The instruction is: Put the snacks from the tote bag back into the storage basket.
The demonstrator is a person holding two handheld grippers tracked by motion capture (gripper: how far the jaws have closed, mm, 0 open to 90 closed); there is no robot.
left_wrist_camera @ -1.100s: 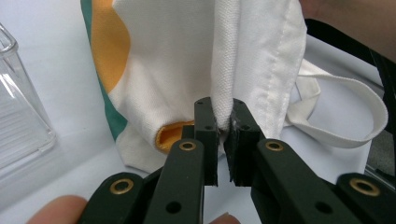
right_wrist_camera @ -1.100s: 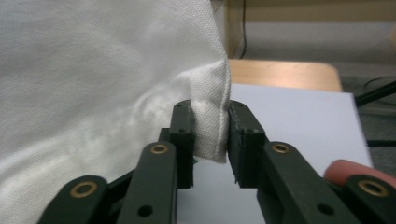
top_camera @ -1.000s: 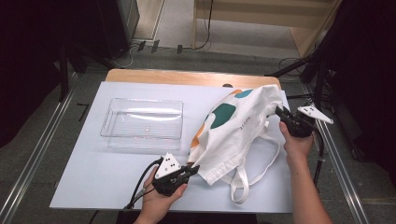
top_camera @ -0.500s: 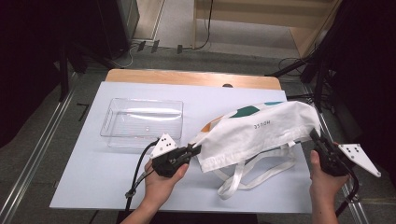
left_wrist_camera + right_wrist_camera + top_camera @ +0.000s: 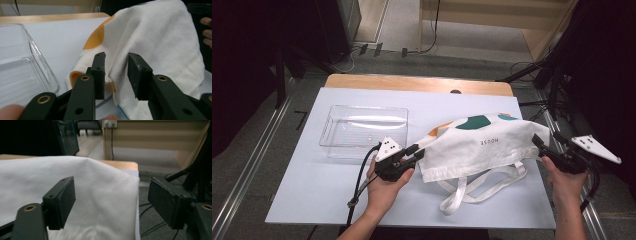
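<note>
A white cloth tote bag [image 5: 482, 145] with green and orange patches lies flat across the right half of the table, its straps [image 5: 472, 187] trailing toward the front edge. My left gripper [image 5: 416, 152] sits at the bag's left corner. In the left gripper view its jaws [image 5: 116, 72] stand a little apart with the bag's hem [image 5: 155, 45] between them, not pinched. My right gripper [image 5: 539, 145] is at the bag's right corner. It stands wide open [image 5: 111, 200] in the right gripper view, the bag's white cloth [image 5: 95, 195] spreading between and beyond its jaws.
A clear plastic tray [image 5: 328, 131] stands left of the bag, close beside the left gripper, and its rim [image 5: 37, 55] shows in the left gripper view. A wooden strip [image 5: 412, 82] edges the table's far side. The right gripper hangs past the table's right edge.
The bag was pulled toward the front and stretched between both grippers, and now it has settled flat. Both grippers have opened at its corners, and the right hand has moved slightly inward.
</note>
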